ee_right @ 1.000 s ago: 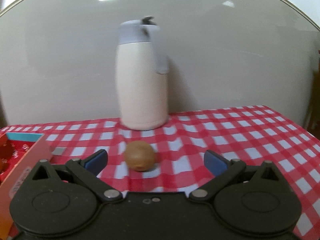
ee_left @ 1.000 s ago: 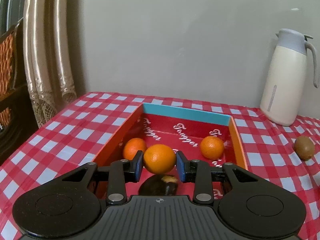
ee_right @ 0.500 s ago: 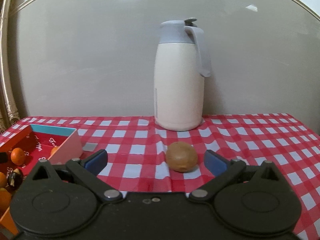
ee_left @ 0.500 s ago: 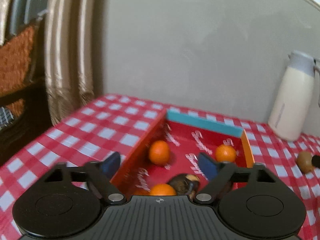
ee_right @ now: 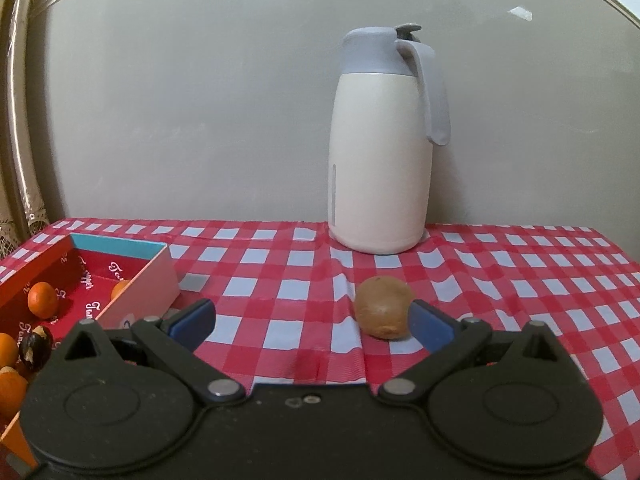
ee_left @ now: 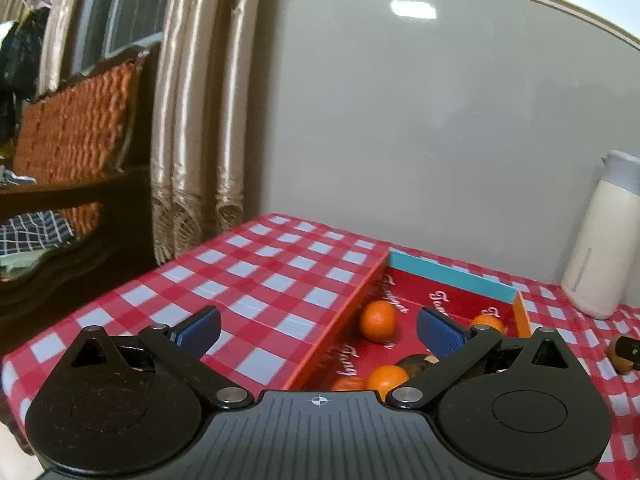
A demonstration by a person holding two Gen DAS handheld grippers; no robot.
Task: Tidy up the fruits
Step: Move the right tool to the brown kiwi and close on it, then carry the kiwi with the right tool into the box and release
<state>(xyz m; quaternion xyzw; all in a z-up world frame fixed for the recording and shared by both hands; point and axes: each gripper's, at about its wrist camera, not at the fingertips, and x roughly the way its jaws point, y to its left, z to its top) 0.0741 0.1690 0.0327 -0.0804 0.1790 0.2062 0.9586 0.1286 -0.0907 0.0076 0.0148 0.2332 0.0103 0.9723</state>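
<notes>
The kiwi [ee_right: 383,306] lies loose on the checked surface [ee_right: 520,280], in front of the white jug [ee_right: 380,152] and well apart from the red box [ee_right: 132,276] holding the oranges [ee_left: 377,320]. The right claw [ee_right: 308,322] is spread wide, its right pad just beside the fruit, not gripping. The left claw [ee_left: 318,330] is opening over the box edge with nothing between its pads. Likely next: centre the right claw on the kiwi and close.

A glossy checked cloth [ee_right: 500,264] covers the worktop, the jug [ee_right: 380,160] looks like smooth matt plastic, the kiwi [ee_right: 383,306] is dull and fuzzy, and the box [ee_right: 140,280] is printed card.
</notes>
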